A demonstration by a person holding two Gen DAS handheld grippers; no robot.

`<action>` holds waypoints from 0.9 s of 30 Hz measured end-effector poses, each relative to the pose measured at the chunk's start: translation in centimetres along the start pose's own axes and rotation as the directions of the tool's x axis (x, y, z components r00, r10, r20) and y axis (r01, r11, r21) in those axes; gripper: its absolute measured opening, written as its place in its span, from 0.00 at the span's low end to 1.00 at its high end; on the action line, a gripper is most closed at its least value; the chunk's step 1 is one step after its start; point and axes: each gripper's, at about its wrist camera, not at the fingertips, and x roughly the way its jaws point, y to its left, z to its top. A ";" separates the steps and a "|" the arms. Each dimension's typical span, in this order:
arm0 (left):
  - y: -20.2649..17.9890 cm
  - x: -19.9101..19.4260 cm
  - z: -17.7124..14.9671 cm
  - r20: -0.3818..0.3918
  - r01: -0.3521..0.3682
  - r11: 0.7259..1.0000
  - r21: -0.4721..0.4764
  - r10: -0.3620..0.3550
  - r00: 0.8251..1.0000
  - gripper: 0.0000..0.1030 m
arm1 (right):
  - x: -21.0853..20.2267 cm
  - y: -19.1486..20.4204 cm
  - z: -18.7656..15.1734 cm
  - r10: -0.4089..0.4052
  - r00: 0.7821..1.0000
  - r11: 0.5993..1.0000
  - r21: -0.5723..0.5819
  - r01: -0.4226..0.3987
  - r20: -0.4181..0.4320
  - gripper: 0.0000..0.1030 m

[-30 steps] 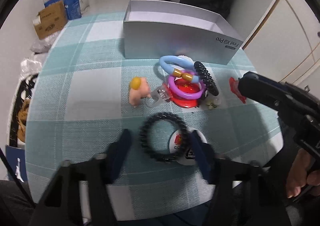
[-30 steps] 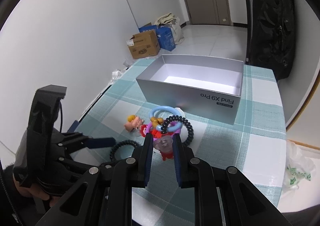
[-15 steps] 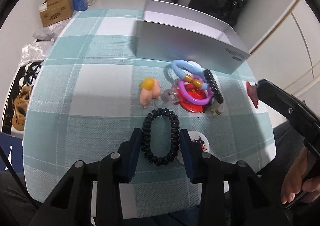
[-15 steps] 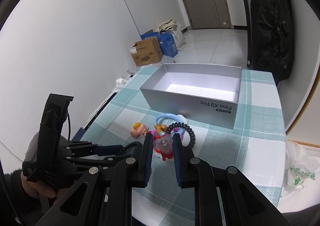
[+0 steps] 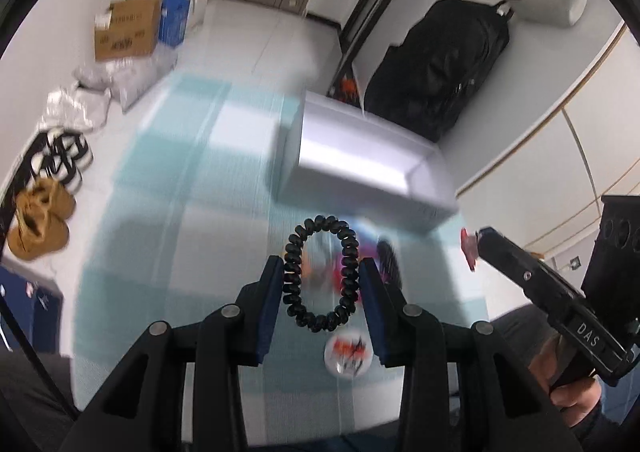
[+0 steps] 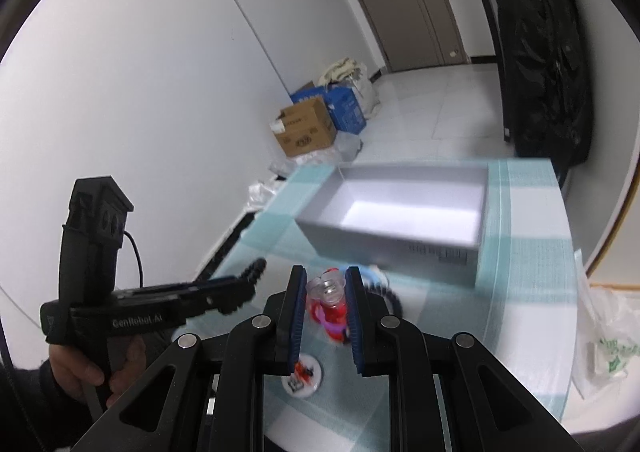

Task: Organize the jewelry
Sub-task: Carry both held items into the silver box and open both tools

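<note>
My left gripper [image 5: 319, 270] is shut on a black spiral hair tie [image 5: 320, 275] and holds it in the air above the checked table [image 5: 168, 236]. In the right wrist view the left gripper [image 6: 244, 284] is at the left, with the tie [image 6: 256, 269] at its tip. My right gripper [image 6: 326, 284] is shut on a small red and clear trinket [image 6: 329, 294], also lifted. The open grey box [image 6: 404, 212] stands beyond both grippers; it also shows in the left wrist view [image 5: 360, 168]. The remaining pile of rings [image 6: 376, 288] lies blurred below.
A round white badge [image 5: 347, 353] lies near the table's front edge, also in the right wrist view [image 6: 302, 374]. Cardboard boxes [image 6: 308, 128], bags and shoes [image 5: 38, 224] are on the floor at left. A black bag [image 5: 436, 64] hangs behind the table.
My left gripper closed on the black hair tie and lifted it off the table toward the box. My right gripper rose with the trinket. The view is motion-blurred.
</note>
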 end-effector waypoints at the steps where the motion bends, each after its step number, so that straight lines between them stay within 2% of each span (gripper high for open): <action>1: -0.3 0.1 0.7 0.006 0.007 1.000 0.008 -0.007 1.000 0.32 | -0.1 -0.2 0.6 0.005 1.000 1.000 0.008 -0.005 0.007 0.18; 7: -1.9 2.1 5.6 0.006 0.056 0.995 0.084 -0.057 0.998 0.32 | 0.8 -1.9 4.6 0.021 1.000 0.999 0.040 -0.021 0.019 0.18; 10: -2.8 4.3 7.4 -0.019 0.060 0.988 0.144 -0.058 0.998 0.32 | 2.4 -3.2 6.5 0.020 1.000 0.999 0.042 -0.019 -0.002 0.18; 16: -3.0 8.2 9.0 -0.084 0.090 0.978 0.186 -0.075 0.994 0.32 | 6.9 -6.3 8.4 0.001 0.997 0.997 0.077 0.005 -0.079 0.18; 24: -2.5 10.4 9.9 -0.120 0.116 0.982 0.149 -0.098 0.988 0.33 | 10.0 -9.0 8.4 -0.005 0.992 0.987 0.159 0.025 -0.125 0.20; 27: -2.1 11.3 10.1 -0.150 0.120 0.984 0.129 -0.101 0.984 0.38 | 10.2 -9.5 8.4 -0.020 0.993 0.982 0.186 0.041 -0.116 0.24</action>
